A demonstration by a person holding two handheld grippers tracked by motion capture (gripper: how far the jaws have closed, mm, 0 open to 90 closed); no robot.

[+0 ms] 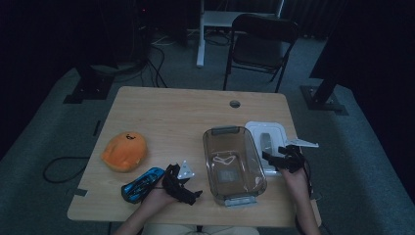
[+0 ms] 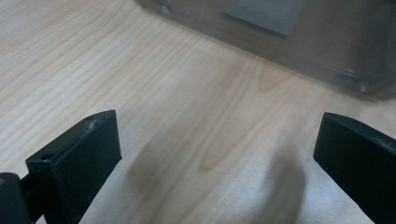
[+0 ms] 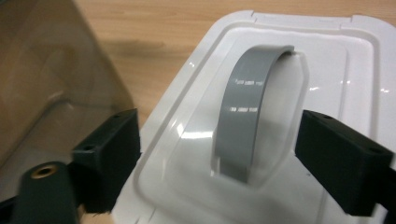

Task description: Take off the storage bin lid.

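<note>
The white lid (image 3: 261,154) with its grey handle (image 3: 245,116) lies flat on the table (image 1: 171,107) just right of the clear bin (image 1: 234,164), and the right gripper (image 3: 217,154) hovers over it with jaws wide apart either side of that handle, gripping nothing. Left gripper (image 2: 217,154) sits open and empty over bare wood near the bin's wall, with a blue case (image 1: 141,184) and orange plush (image 1: 125,151) off to its left

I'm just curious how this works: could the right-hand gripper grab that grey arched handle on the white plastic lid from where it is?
Probably yes. The right gripper stands open just above the white plastic lid, its jaws either side of the grey arched handle, with nothing between.
</note>
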